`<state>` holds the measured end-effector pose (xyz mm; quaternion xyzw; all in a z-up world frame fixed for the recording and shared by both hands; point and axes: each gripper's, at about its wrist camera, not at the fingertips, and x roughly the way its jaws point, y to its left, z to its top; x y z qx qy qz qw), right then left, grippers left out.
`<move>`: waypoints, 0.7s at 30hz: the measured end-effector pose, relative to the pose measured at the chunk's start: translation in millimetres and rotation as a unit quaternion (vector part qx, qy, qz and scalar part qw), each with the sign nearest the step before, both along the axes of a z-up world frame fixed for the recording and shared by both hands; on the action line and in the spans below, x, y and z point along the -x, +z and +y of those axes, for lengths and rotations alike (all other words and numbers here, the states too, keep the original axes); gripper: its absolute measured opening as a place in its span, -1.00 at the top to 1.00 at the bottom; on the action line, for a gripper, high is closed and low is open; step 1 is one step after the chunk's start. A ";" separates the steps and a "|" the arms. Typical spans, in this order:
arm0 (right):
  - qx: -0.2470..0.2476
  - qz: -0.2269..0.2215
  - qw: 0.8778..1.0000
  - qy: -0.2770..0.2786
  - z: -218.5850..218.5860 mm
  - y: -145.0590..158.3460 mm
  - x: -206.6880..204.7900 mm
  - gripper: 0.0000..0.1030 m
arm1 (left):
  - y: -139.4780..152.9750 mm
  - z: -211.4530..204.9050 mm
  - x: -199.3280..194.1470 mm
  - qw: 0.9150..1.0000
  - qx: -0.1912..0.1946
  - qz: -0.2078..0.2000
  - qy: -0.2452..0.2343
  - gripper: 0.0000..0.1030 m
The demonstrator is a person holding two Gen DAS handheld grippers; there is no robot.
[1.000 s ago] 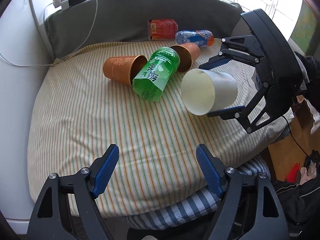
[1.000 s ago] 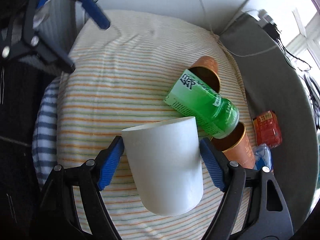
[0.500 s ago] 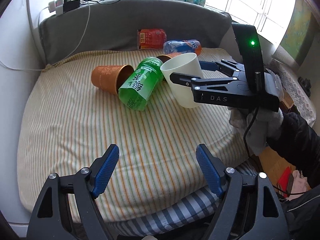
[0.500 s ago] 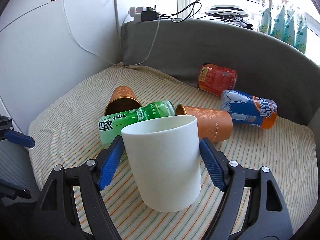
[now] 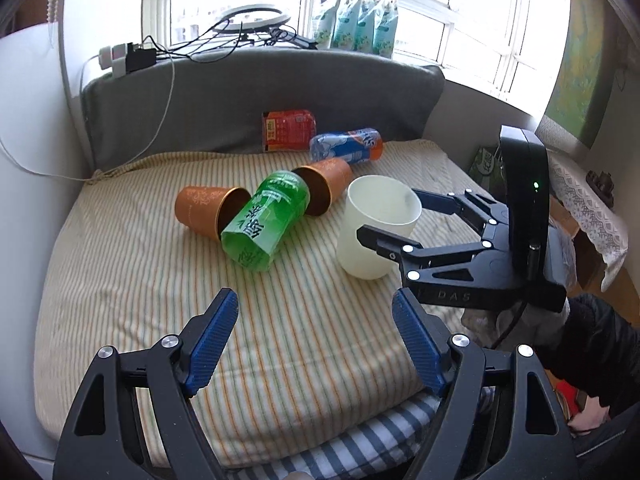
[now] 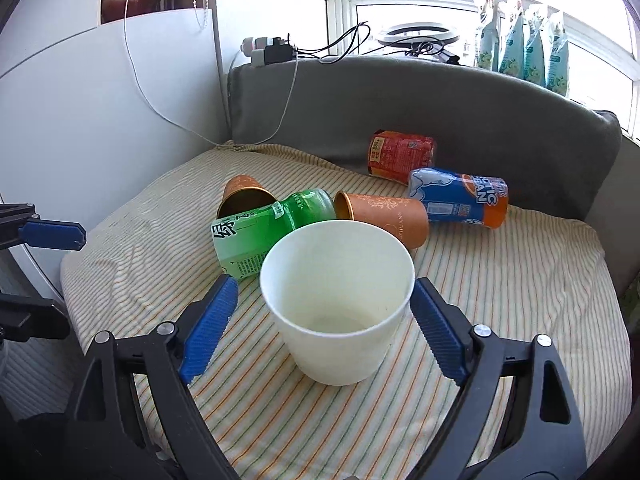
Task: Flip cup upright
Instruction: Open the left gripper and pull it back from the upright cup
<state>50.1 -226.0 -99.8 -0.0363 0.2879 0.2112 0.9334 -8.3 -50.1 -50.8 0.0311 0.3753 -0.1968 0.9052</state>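
A white paper cup [image 6: 337, 308] stands upright, mouth up, on the striped cushion [image 6: 520, 300]. My right gripper [image 6: 324, 320] is open around it, with a small gap between each blue pad and the cup wall. In the left wrist view the cup [image 5: 376, 232] stands right of centre with the right gripper [image 5: 404, 222] around it from the right. My left gripper [image 5: 314, 340] is open and empty, above the cushion's front edge, well short of the cup.
Two orange cups [image 5: 208, 214] [image 5: 322, 188] and a green bottle [image 5: 264, 226] lie on their sides just left of the white cup. A red packet [image 5: 288, 130] and a blue-orange can [image 5: 346, 146] lie by the grey backrest [image 5: 260, 100]. A white panel [image 6: 100, 120] stands left.
The right gripper turned the white cup from lying sideways to upright, lowered it onto the cushion, and its jaws opened off the cup. The left gripper stayed open.
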 end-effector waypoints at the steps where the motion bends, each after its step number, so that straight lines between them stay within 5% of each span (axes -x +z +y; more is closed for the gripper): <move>1: -0.003 -0.002 1.000 0.000 -1.9 3.2 4.4 -0.76 | 1.2 -2.3 1.6 1.000 0.001 -0.008 0.002 -0.55; 7: -0.032 -0.020 0.999 -0.026 -18.4 21.8 36.5 -0.85 | 12.0 -6.2 7.1 0.997 0.018 -0.069 0.040 -0.55; 14: -0.030 -0.069 0.991 -0.109 -42.5 45.6 71.1 -0.96 | 22.8 -10.4 13.4 0.982 0.011 -0.164 0.088 -0.54; 21: -0.065 -0.097 0.975 -0.189 -76.3 63.0 88.3 -1.00 | 29.7 -8.9 16.5 0.974 0.032 -0.199 0.104 -0.58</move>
